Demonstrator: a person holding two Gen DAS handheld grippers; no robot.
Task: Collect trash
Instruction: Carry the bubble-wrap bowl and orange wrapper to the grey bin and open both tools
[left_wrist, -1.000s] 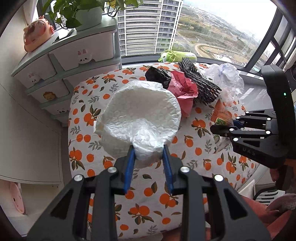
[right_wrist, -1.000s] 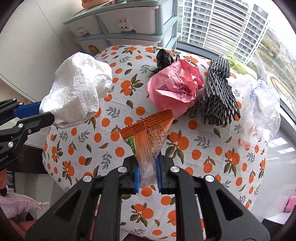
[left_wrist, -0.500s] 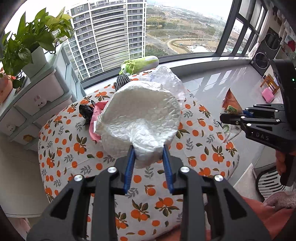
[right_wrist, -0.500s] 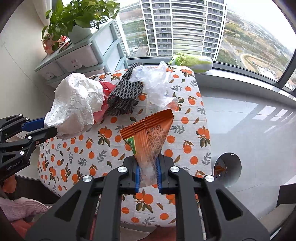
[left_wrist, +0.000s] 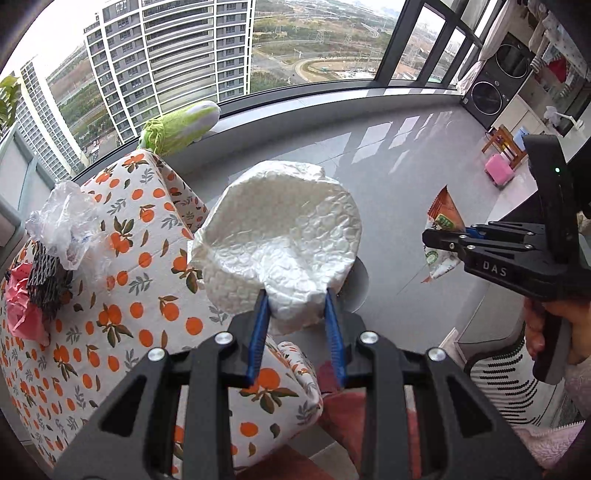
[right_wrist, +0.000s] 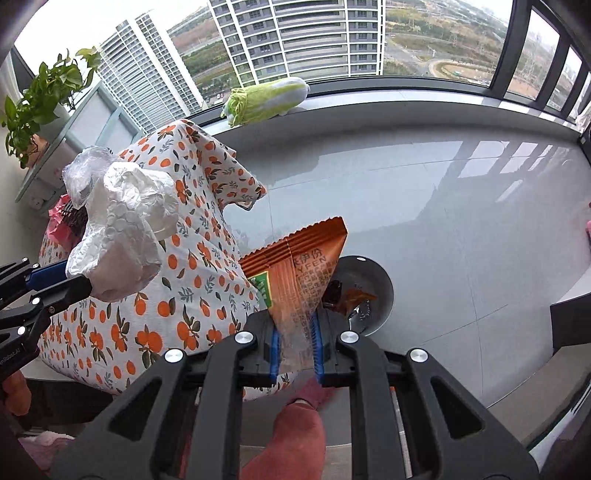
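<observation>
While both tools carry trash off the worktop, the orange snack wrapper (right_wrist: 295, 273) is pinched at its clear end in the right tool (right_wrist: 295, 343), which is squeezed narrow on it. The wrapper sticks up in the air, and right behind it on the floor sits the round grey bin (right_wrist: 373, 295). Some brown and orange scraps already lie inside the bin.

The left tool (left_wrist: 297, 332) is closed on the white bubble wrap (left_wrist: 280, 240), a big puffy wad that stands up over the floor. A bit of the bin rim peeks out from behind the wad in the left view.

More trash waits on the worktop (left_wrist: 122, 280), which has a cloth with oranges on it. I can see a clear plastic bag (left_wrist: 66, 225), a black foam net (left_wrist: 46, 273) and a pink bag (left_wrist: 20, 314) piled at the far end. A green plush cabbage (right_wrist: 266, 98) lies on the window ledge, and a leafy plant (right_wrist: 40, 99) stands on the drawers.

I think the step now is taking these 2 pieces to the bin. Next, each tool should come right over the bin and open, so the piece falls in. The bubble wrap is wide and light, so it could catch on the rim or drift to the floor.
</observation>
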